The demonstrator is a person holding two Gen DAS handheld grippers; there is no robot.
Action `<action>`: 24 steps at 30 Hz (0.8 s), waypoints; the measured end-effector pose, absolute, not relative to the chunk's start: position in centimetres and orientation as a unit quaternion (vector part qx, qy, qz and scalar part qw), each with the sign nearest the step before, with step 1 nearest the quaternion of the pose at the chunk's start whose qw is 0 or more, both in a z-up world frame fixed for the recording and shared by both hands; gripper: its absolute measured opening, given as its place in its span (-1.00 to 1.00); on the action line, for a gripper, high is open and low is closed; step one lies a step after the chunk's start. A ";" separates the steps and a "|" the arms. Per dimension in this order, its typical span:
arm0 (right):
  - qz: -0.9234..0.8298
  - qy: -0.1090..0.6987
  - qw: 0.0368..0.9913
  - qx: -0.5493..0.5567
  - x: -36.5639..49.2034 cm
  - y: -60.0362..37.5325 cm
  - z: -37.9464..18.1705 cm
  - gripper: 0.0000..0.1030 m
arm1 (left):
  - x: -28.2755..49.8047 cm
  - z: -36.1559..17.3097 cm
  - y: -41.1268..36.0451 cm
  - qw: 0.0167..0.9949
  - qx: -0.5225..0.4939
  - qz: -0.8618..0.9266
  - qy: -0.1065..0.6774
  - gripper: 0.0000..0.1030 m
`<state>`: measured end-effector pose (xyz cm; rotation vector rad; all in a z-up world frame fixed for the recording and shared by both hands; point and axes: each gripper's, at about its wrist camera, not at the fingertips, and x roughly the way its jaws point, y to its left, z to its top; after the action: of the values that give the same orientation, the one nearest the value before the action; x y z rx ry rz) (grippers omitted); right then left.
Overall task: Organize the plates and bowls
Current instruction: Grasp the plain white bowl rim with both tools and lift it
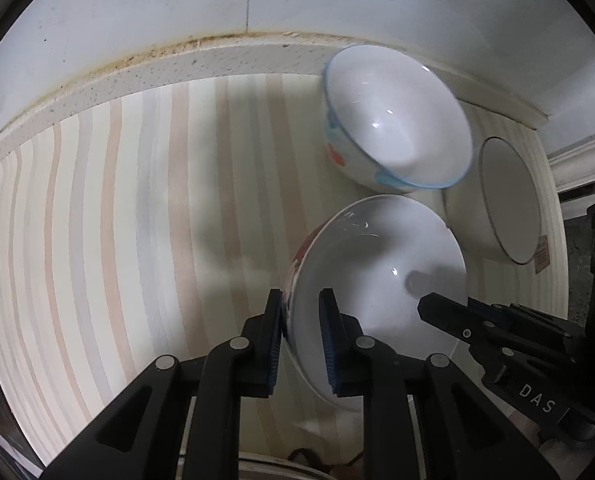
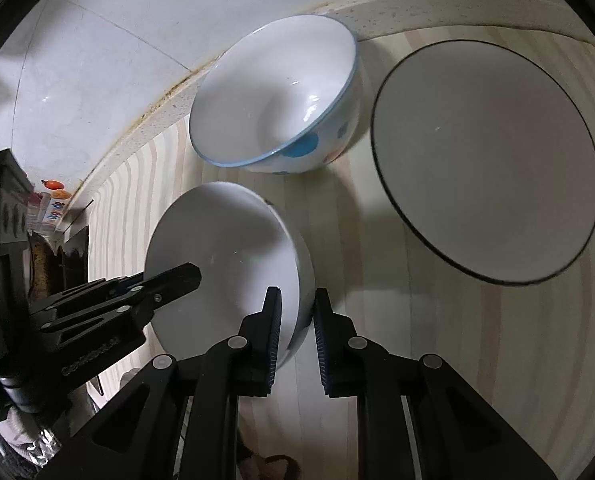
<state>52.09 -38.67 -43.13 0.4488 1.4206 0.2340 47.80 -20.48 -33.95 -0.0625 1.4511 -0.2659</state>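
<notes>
Both hand-held grippers (image 1: 300,300) clamped on bowl (image 1: 377,248) rim

Your left gripper (image 1: 300,344) points steeply downward with its jaws closed on the near-left rim of the white bowl (image 1: 381,248), one pad outside the wall and one inside. Your right gripper (image 2: 295,338) points steeply downward likewise, jaws clamped across the opposite rim of the same bowl. Each gripper appears in the other's view, reaching in from the side.

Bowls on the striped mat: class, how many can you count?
2. The blue-rimmed bowl stands at the back by the wall; the nearer white bowl is gripped on opposite rims by both jaws. The black-rimmed plate isn't counted.
</notes>
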 end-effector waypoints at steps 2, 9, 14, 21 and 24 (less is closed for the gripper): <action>0.107 0.643 0.730 0.207 51.6 -39.0 -42.6 -0.65 | 47.5 -33.4 -20.5 0.740 -0.033 -0.125 0.660 -0.69; 0.110 0.641 0.735 0.191 49.0 -40.0 -39.9 -0.65 | 44.5 -30.3 -22.1 0.743 -0.026 -0.141 0.654 -0.69; 0.101 0.641 0.740 0.179 45.8 -41.2 -37.8 -0.65 | 42.8 -29.4 -23.6 0.739 -0.010 -0.163 0.654 -0.69; 0.080 0.645 0.736 0.189 40.9 -44.0 -36.8 -0.65 | 39.6 -29.9 -26.3 0.722 0.009 -0.184 0.667 -0.69; 0.073 0.651 0.731 0.190 38.5 -45.6 -36.9 -0.65 | 38.4 -30.7 -26.9 0.711 0.011 -0.189 0.677 -0.69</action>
<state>38.50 -45.60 -36.94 0.4179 1.4332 0.1615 38.40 -26.88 -30.70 0.0249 1.5017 -0.4181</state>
